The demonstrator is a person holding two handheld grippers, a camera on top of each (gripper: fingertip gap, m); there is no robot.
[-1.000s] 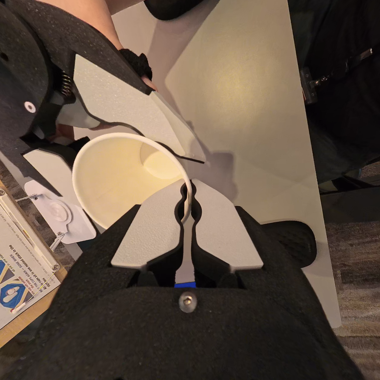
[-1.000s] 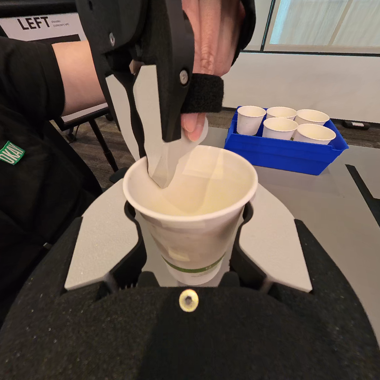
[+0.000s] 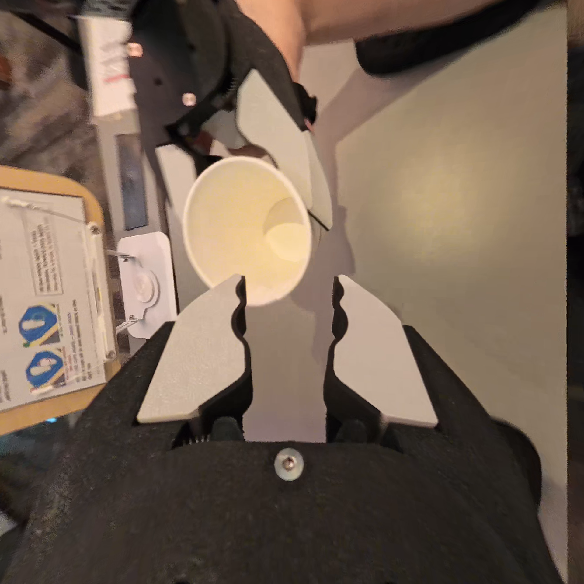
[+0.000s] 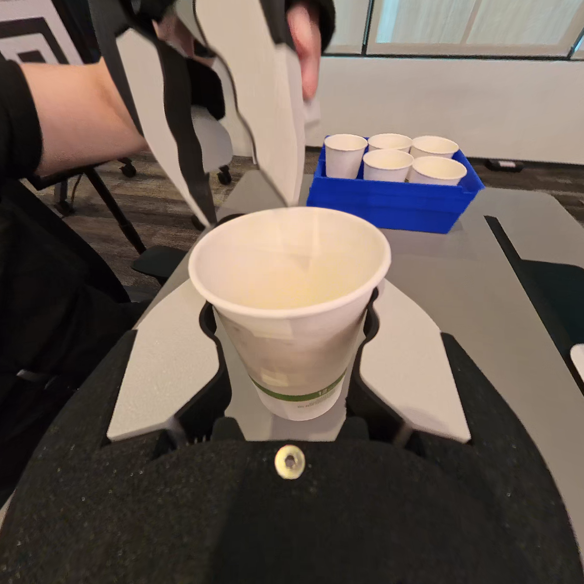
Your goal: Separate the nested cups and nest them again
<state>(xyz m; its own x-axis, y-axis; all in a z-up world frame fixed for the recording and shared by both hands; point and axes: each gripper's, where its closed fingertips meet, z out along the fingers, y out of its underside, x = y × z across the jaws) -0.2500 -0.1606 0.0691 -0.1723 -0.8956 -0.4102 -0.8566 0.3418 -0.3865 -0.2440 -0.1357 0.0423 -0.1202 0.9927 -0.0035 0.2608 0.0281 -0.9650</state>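
A white paper cup with a green band stands upright on the grey table. My right gripper is shut on its side wall, one finger on each side. From above in the left wrist view the cup shows its pale inside, with the right gripper's fingers around it. I cannot tell whether a second cup sits inside. My left gripper is open and empty, just above the cup's near rim. It also shows in the right wrist view, hanging over the cup's far rim.
A blue bin with several white cups stands at the back right of the table. A clipboard with a printed sheet and a white plastic piece lie left of the cup. The table's edge runs along the right. A person's forearm reaches in from the left.
My left gripper has let go of the cup's rim, opened, and lifted up out of the cup. My right gripper still holds the cup.
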